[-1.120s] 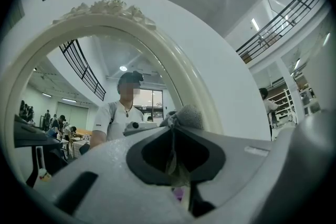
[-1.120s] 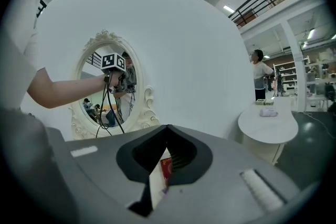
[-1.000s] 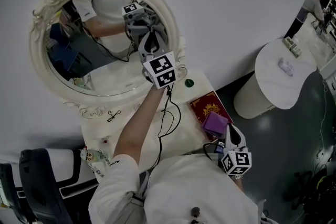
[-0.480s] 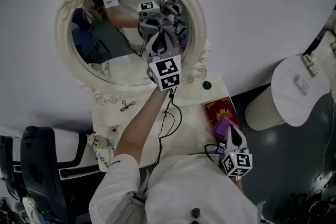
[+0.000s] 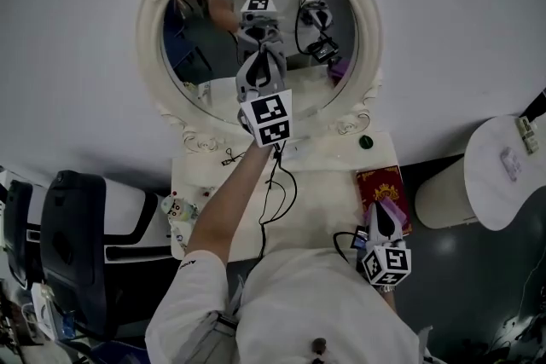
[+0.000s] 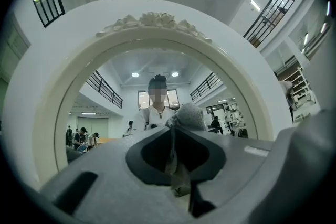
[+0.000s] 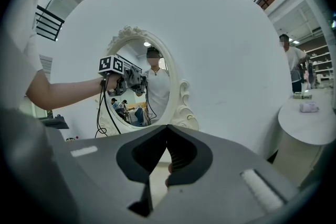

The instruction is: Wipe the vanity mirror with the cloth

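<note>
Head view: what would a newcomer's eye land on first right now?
The ornate white vanity mirror fills the top centre, with roses carved on its frame. The left gripper is held up in front of the glass, shut on a grey cloth, and shows again in the reflection. The right gripper hangs shut and empty low at right, near a red booklet.

Cream-framed vanity mirror (image 5: 150, 47); grey cloth (image 6: 190, 115); red-gold booklet (image 5: 378, 186).
</note>
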The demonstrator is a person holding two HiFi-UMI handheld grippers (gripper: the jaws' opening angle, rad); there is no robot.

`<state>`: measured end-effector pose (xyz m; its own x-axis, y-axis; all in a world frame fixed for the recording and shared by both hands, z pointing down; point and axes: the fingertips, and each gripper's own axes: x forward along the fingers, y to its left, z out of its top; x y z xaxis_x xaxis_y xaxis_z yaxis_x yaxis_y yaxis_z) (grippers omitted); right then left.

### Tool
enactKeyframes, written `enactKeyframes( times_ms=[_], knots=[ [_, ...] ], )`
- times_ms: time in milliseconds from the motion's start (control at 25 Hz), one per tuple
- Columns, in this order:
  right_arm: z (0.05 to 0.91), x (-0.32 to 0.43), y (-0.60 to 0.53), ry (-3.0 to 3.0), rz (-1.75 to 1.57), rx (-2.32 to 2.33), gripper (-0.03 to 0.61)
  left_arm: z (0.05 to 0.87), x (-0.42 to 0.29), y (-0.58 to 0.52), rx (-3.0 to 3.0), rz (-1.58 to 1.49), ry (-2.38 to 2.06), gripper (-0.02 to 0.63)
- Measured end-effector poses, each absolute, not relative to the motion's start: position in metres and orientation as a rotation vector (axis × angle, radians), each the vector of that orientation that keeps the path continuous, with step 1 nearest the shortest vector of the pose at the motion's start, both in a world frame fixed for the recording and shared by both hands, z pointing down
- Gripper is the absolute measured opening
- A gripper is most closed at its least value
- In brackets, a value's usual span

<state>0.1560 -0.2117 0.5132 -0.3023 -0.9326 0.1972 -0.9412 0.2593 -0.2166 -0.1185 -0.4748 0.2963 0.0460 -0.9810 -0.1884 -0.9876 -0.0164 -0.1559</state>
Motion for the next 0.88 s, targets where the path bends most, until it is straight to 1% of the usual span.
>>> enactKeyframes(
  times_ms=[520, 880],
  knots=[
    [0.511, 0.081, -0.212, -2.534, 0.453, 1.694, 0.008, 0.301, -0.241, -0.453, -1.98, 0.009, 2.174, 0.026],
    [0.511, 0.044, -0.199, -2.538, 0.452, 1.718, 0.008, 0.306, -0.281, -0.445, -1.974, -0.006, 2.187, 0.025]
  ],
)
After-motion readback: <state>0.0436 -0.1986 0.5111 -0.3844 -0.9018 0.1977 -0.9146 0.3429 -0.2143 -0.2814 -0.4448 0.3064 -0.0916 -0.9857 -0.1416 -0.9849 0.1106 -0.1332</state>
